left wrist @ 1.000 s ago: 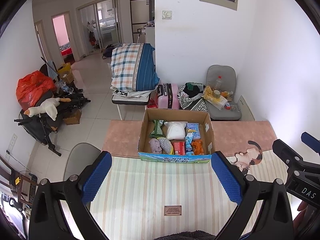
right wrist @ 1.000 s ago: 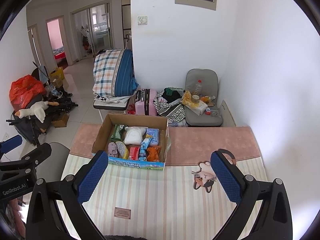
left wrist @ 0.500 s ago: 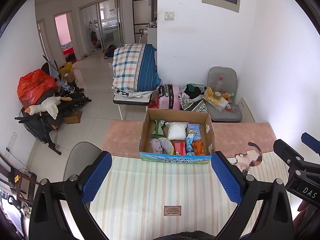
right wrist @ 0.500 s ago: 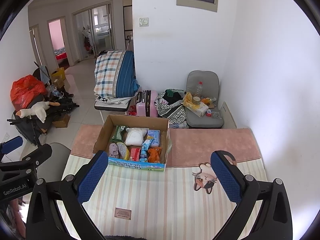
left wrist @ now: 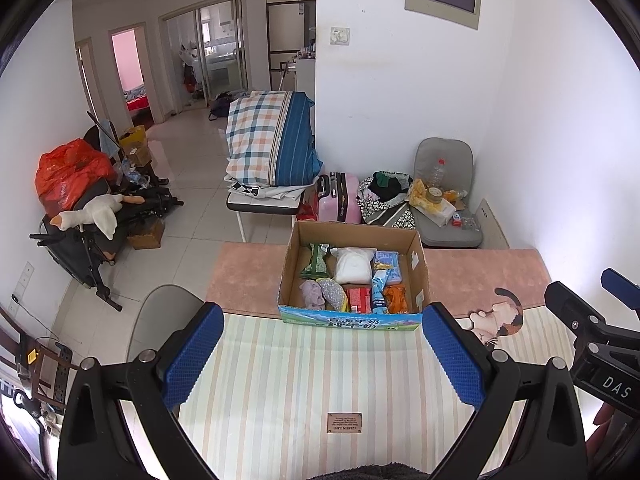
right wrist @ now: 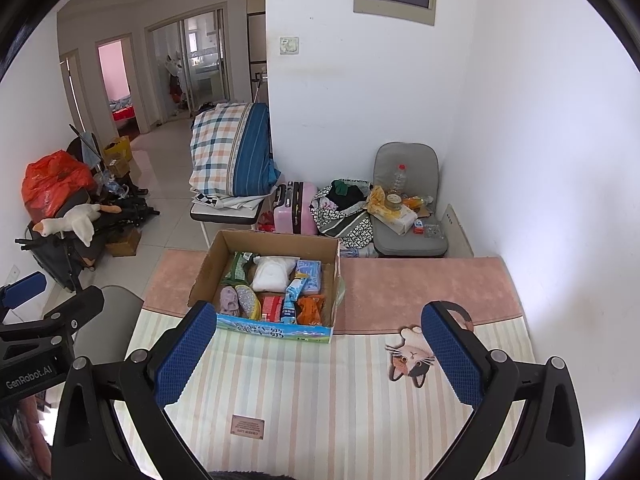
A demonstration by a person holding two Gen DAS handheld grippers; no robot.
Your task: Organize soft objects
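Note:
An open cardboard box (left wrist: 353,318) stands on the striped mat (left wrist: 300,380), also in the right wrist view (right wrist: 276,330). It holds several soft items: a white pouch (left wrist: 353,266), a purple plush (left wrist: 313,294), a green packet (left wrist: 316,258), a red pack (left wrist: 359,299), an orange bag (left wrist: 395,298). My left gripper (left wrist: 322,354) is open and empty, high above the mat in front of the box. My right gripper (right wrist: 318,350) is open and empty, to the right of the left one.
A cat-shaped mat (right wrist: 412,362) lies right of the box. A pink strip of table (right wrist: 420,284) runs behind it. A small label (left wrist: 344,423) is on the mat. On the floor beyond: a folded plaid quilt (left wrist: 272,140), a pink suitcase (left wrist: 338,198), a grey chair (left wrist: 444,196).
Both grippers have risen and pulled back slightly, so the box sits a little lower and farther in both views. Both stay open and empty.

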